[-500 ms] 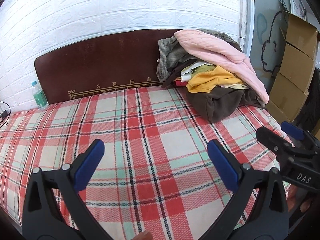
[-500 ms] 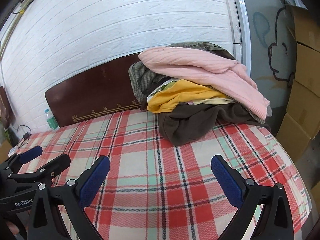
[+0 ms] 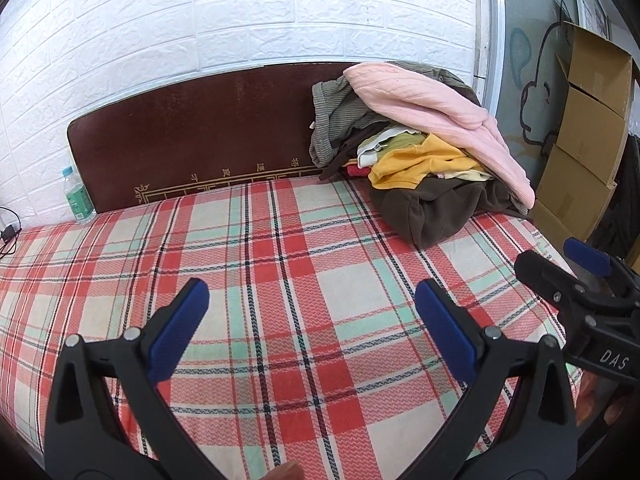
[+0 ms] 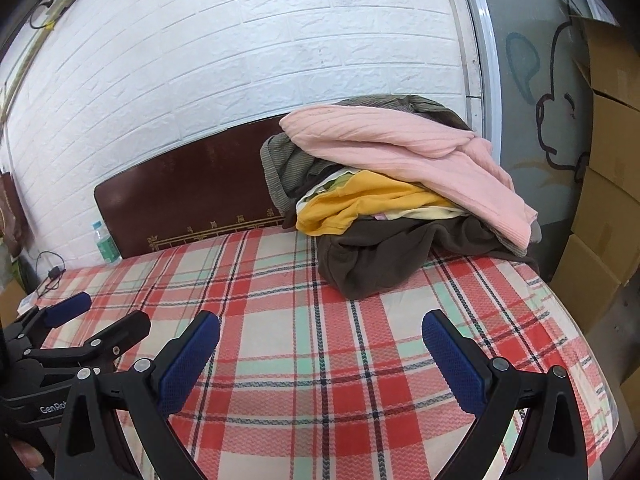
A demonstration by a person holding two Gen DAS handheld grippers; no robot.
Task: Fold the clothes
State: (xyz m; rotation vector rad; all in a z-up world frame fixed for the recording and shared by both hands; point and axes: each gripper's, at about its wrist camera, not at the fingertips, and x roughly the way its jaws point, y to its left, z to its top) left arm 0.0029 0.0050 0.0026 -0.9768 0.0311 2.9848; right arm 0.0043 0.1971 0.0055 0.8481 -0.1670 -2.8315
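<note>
A pile of clothes [image 3: 420, 152] lies at the far right of the bed against the headboard, also in the right wrist view [image 4: 392, 200]. A pink knit top [image 4: 400, 144] lies on top, over a yellow garment [image 4: 360, 204], an olive ribbed one [image 4: 280, 164] and a dark brown one [image 4: 380, 260]. My left gripper [image 3: 312, 312] is open and empty above the plaid bedsheet [image 3: 280, 264], well short of the pile. My right gripper [image 4: 320, 340] is open and empty, closer to the pile. Each gripper shows at the edge of the other's view.
A dark brown headboard [image 3: 200, 136] stands against a white brick wall. A plastic water bottle [image 3: 78, 196] stands at the bed's far left corner, with a cable [image 4: 50, 268] near it. Cardboard boxes [image 3: 584, 120] stack beside the bed on the right.
Both views have shifted only slightly. Both grippers remain open and empty above the sheet.
</note>
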